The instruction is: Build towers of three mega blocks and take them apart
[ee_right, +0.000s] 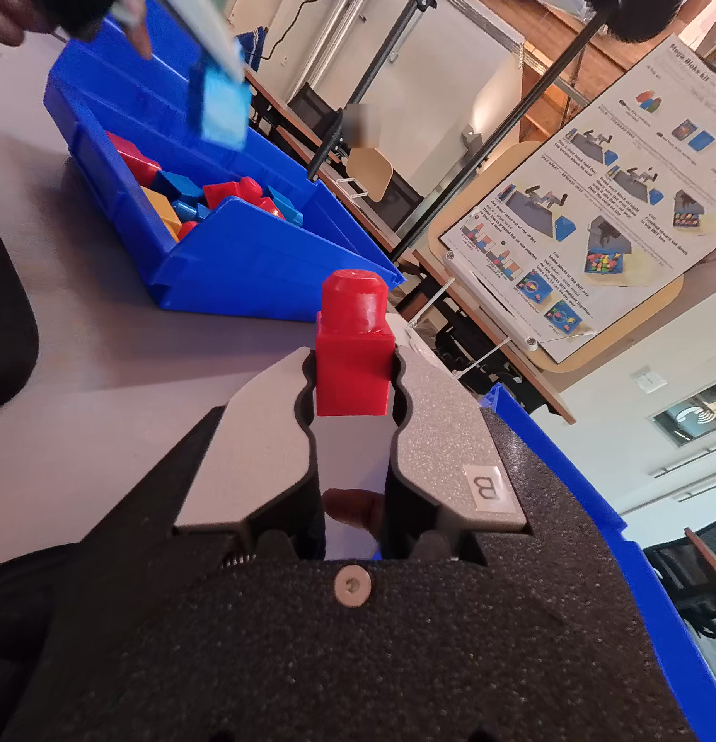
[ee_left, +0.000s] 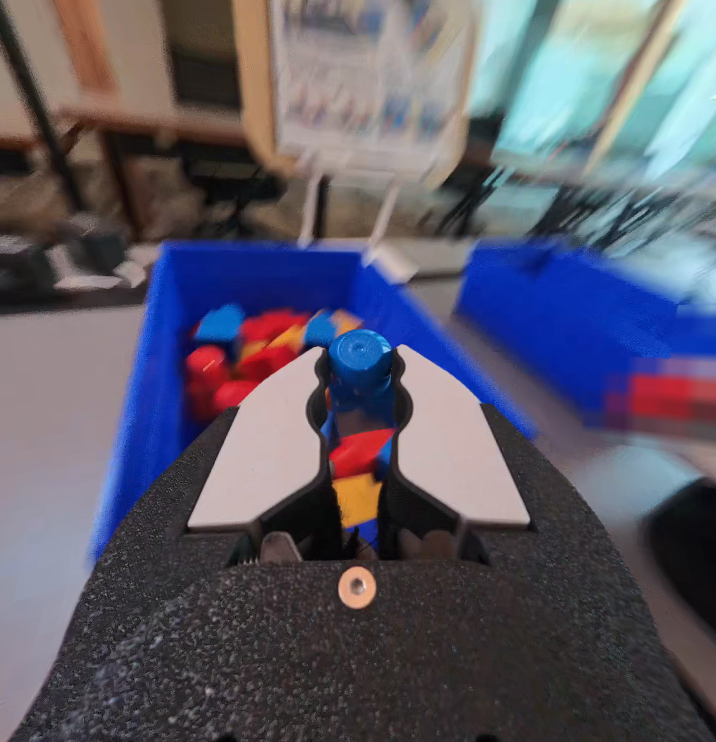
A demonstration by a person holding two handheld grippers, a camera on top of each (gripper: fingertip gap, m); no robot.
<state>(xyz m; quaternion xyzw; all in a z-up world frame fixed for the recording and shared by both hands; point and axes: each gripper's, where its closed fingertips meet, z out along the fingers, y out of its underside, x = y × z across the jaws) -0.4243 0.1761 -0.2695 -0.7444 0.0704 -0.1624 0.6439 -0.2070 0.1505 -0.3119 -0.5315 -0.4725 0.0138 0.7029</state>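
The left claw (ee_left: 358, 361) is clenched on a single blue block (ee_left: 359, 363), stud pointing forward, and hangs above a blue bin (ee_left: 252, 277) heaped with loose red, blue and yellow blocks (ee_left: 244, 353). The left wrist view is smeared with motion, so I cannot say whether the block is on its way into the bin or out of it. From the right wrist view the same blue block shows up high over that bin, gripped and clear of the heap.

The right claw (ee_right: 354, 357) grasps a lone red block (ee_right: 352, 353) by its body, stud outward, held off the grey counter (ee_right: 87, 329) with nothing joined to it. A second blue bin's rim (ee_right: 569, 473) runs close along the right claw's side; what lies in it is out of sight here.

No tower of three stands anywhere I can see. Each claw carries one unattached block, and the heap in the bin is all singles, as far as I can make out. My guess is that the work is mid-cycle: either two pieces just parted and headed for the loose pile, or two pieces about to be pressed together. Either way, plenty of blocks are left to handle.
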